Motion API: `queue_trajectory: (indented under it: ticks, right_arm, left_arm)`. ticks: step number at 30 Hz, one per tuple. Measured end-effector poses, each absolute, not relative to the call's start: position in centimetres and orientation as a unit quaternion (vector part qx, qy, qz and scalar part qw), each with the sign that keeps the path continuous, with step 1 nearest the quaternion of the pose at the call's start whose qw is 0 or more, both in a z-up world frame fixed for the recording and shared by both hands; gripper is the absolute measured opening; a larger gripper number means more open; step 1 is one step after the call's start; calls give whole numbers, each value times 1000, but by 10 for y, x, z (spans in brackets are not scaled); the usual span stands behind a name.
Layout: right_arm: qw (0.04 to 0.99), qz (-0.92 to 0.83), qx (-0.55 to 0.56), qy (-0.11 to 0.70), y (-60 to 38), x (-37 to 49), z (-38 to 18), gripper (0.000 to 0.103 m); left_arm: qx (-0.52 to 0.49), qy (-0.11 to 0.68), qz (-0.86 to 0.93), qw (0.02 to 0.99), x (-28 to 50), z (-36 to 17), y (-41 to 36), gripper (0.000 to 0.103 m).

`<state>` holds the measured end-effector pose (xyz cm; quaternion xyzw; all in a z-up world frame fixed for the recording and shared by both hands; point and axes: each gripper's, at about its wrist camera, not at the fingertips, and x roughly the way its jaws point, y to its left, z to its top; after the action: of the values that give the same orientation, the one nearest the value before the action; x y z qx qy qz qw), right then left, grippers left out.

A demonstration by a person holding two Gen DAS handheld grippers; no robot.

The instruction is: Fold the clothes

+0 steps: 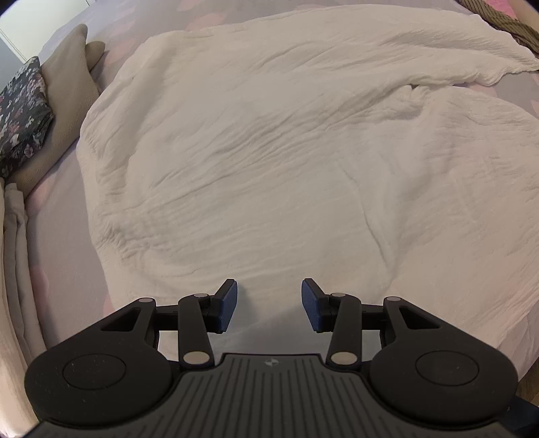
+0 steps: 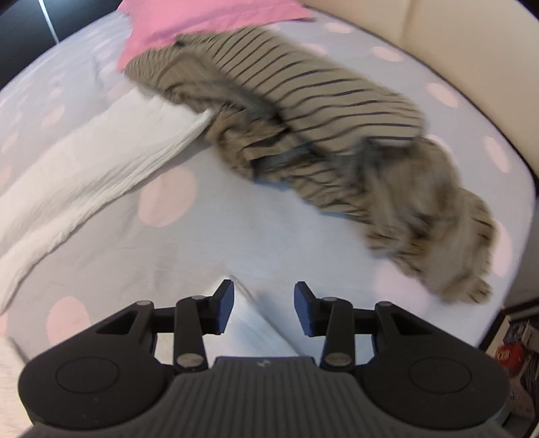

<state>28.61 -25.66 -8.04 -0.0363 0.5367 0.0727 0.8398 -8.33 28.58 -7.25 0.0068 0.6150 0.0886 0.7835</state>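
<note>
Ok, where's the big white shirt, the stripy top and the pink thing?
White shirt [image 1: 269,151]: left wrist view, middle of its body.
Stripy top [image 2: 320,101]: right wrist view, flat striped part.
Pink cloth [image 2: 188,17]: right wrist view, its middle.

Black gripper linkages, blue ribbed pads (silver pivot pins)
</note>
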Motion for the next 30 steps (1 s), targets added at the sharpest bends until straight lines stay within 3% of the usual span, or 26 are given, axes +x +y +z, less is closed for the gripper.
queue_trajectory:
  ticks: [6, 7, 8, 9, 21, 25, 26, 29, 30]
  right_arm:
    - [815, 87, -34, 572, -245, 292, -112, 41]
    - [815, 93, -31, 571, -246, 291, -111, 35]
    - [814, 100, -27, 572, -247, 289, -110, 13]
    - [815, 101, -24, 569, -247, 288, -108, 7]
    - [880, -22, 49, 471, -288, 320, -62, 6]
    - [877, -17, 29, 479, -280, 327, -68, 8]
    - [876, -12, 25, 482, -278, 327, -69, 10]
    - [880, -9, 23, 474, -279, 323, -66, 33]
    - [882, -7, 27, 471, -281, 320, -64, 33]
  left_arm:
    - [3, 617, 87, 782, -66, -76, 289, 40]
    - [2, 618, 87, 781, -63, -77, 291, 40]
    - [2, 618, 88, 781, -59, -77, 293, 40]
    - [2, 617, 88, 782, -57, -76, 293, 40]
    - [6, 620, 87, 780, -49, -86, 291, 40]
    - [0, 616, 87, 783, -49, -86, 297, 40]
    - [2, 614, 86, 784, -49, -85, 297, 40]
    - [7, 598, 74, 798, -51, -75, 299, 40]
    - [6, 588, 70, 806, -55, -70, 300, 40]
